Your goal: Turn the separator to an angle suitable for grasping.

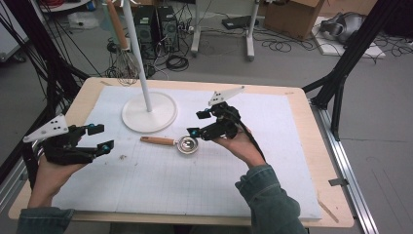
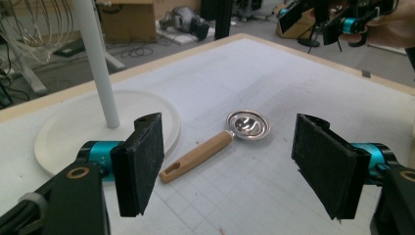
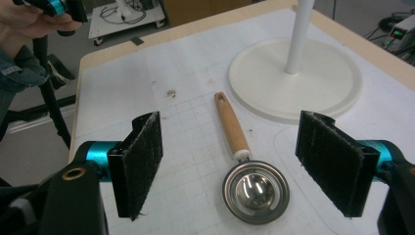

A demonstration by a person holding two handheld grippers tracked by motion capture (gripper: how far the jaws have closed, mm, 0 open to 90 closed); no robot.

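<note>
Lying flat on the tabletop point(image 1: 272, 195), a wooden-handled metal strainer point(image 1: 176, 143), its bowl just ahead of and below the right tongs point(image 1: 198, 123), handle stretching away toward the left tongs point(image 1: 99, 137). Both pairs spread wide with nothing between the pads; right ones near the bowl without touching, left ones well apart from the handle's end. Beyond the strainer from either pair, a white round stand base point(image 1: 149, 112).
</note>
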